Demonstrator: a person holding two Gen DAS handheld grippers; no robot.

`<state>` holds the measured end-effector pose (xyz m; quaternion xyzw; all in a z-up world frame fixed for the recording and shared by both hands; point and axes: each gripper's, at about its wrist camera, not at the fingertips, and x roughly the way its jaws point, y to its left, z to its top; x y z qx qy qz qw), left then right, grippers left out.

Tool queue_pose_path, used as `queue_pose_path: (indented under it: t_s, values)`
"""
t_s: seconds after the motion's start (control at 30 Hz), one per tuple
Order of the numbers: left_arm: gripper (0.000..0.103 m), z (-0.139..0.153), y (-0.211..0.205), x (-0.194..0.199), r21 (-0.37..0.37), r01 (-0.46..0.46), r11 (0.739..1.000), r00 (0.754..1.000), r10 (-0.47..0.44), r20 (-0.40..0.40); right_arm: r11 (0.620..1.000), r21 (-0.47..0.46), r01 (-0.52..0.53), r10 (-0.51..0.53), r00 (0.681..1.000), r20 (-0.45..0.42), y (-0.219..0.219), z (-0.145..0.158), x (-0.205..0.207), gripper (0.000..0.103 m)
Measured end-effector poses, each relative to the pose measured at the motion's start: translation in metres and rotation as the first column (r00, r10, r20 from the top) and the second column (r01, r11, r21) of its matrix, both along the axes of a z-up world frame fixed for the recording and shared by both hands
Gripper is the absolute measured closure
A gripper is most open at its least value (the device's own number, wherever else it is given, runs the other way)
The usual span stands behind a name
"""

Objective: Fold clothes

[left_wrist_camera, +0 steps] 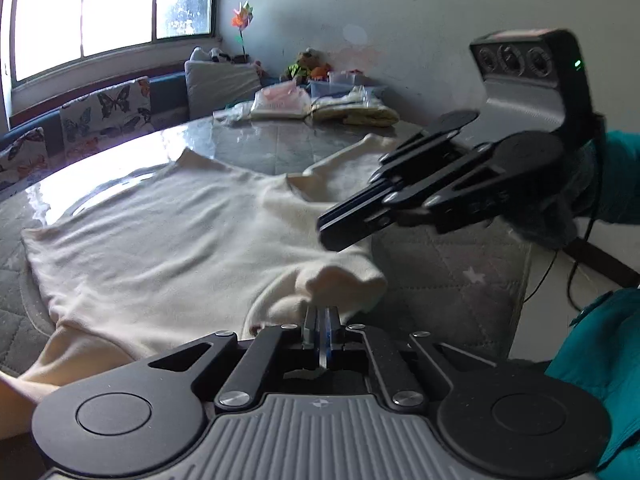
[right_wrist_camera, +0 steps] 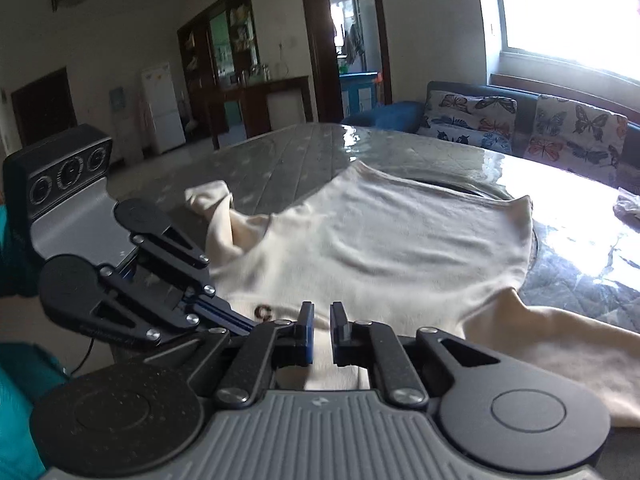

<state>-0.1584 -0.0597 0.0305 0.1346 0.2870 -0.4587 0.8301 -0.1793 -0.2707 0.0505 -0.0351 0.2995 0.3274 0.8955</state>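
Shirt (left_wrist_camera: 168, 240) flat on table (left_wrist_camera: 256, 140), folded clothes (left_wrist_camera: 352, 110) at its far edge.

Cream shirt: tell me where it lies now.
The cream shirt lies spread on the glass-topped table, filling the middle of both wrist views, before the butterfly cushions.

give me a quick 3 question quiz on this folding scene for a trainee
1. True or false: the shirt is already folded in half.
2. What is printed on the cushions under the window? A butterflies, B stripes, C dots.
3. Which hand-held gripper is shut on a bunched bit of shirt?

Key
1. False: it lies spread out.
2. A.
3. The left hand-held gripper.
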Motion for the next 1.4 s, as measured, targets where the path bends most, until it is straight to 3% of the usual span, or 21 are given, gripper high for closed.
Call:
queue_pose_path:
  t_s: [0.2,0.33,0.43,0.53,0.7,0.77,0.87,1.03,1.17,1.27,1.4]
  values:
    - [0.098,0.019,0.009,0.015,-0.042,-0.091,0.995,0.995,0.092,0.027,0.998,-0.051,-0.037,0.033,0.997,-0.074,0.013,-0.020,0.012,0.094]
    - [0.094,0.020,0.003,0.034,-0.080,-0.168,0.982,0.986,0.168,-0.012,0.999,-0.017,-0.028,0.027,0.996,-0.080,0.002,-0.017,0.001,0.093]
    - [0.092,0.015,-0.014,0.044,-0.086,-0.185,0.979,0.983,0.183,-0.033,0.999,0.013,0.040,-0.040,0.998,-0.056,-0.017,-0.006,-0.005,0.090]
    - [0.091,0.010,-0.034,0.046,-0.081,-0.170,0.982,0.985,0.166,-0.045,0.979,0.003,0.204,-0.204,0.979,-0.009,-0.053,0.005,-0.007,0.082]
    - [0.090,0.001,-0.064,0.040,-0.062,-0.114,0.992,0.993,0.112,-0.041,0.874,-0.028,0.485,-0.485,0.874,0.019,-0.117,0.006,0.001,0.074]
    - [0.090,-0.003,-0.073,0.038,-0.055,-0.102,0.993,0.994,0.099,-0.050,0.784,-0.052,0.619,-0.618,0.786,0.031,-0.151,0.002,0.006,0.070]
    - [0.090,-0.008,-0.081,0.037,-0.047,-0.093,0.995,0.994,0.090,-0.063,0.697,-0.060,0.715,-0.716,0.698,0.002,-0.185,-0.006,0.012,0.069]
    - [0.090,-0.011,-0.085,0.036,-0.037,-0.092,0.995,0.993,0.089,-0.075,0.624,-0.042,0.780,-0.780,0.620,-0.086,-0.217,-0.026,0.024,0.065]
    - [0.088,-0.013,-0.088,0.034,-0.023,-0.087,0.996,0.994,0.085,-0.073,0.630,-0.035,0.775,-0.775,0.625,-0.094,-0.216,-0.033,0.023,0.066]
    - [0.087,-0.013,-0.091,0.034,-0.014,-0.084,0.996,0.994,0.083,-0.068,0.651,-0.052,0.757,-0.759,0.647,-0.073,-0.208,-0.032,0.025,0.090]
    - [0.086,-0.014,-0.093,0.034,-0.006,-0.077,0.997,0.995,0.077,-0.062,0.654,-0.089,0.751,-0.754,0.657,0.005,-0.201,-0.023,0.027,0.095]
